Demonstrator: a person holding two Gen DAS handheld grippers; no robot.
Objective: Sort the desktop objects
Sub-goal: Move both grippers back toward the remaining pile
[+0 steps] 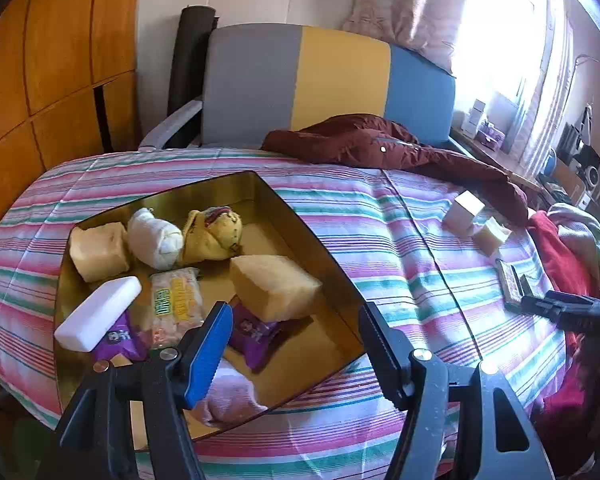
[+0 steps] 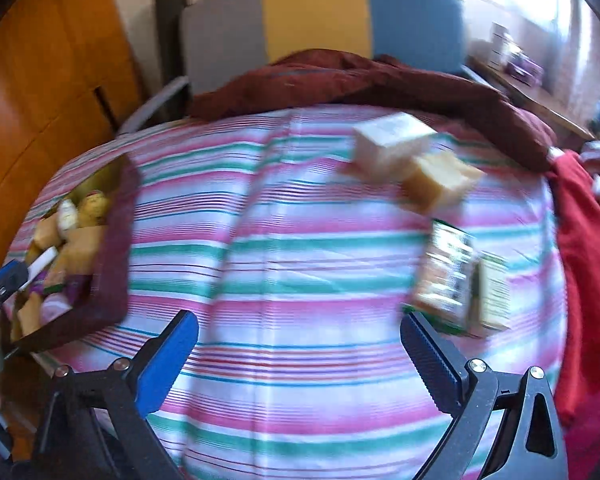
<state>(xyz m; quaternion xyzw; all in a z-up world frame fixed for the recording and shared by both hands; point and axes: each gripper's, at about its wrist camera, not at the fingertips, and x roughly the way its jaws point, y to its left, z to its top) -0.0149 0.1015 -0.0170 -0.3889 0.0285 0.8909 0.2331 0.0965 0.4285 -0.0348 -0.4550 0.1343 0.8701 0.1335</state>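
A gold-lined box lies on the striped bedspread. It holds yellowish blocks, a white sock roll, a yellow bundle, a snack packet, a white case and purple packets. My left gripper hovers open over the box's near corner, gripping nothing. In the blurred right wrist view my right gripper stands wide open and empty above the bedspread. Ahead and to its right lie a white box, a yellowish block and two printed cartons. The gold-lined box is at the left.
A maroon jacket lies across the far side of the bed, in front of a grey, yellow and blue chair. Red cloth is heaped at the right edge. A wooden wardrobe stands to the left and a cluttered desk by the window.
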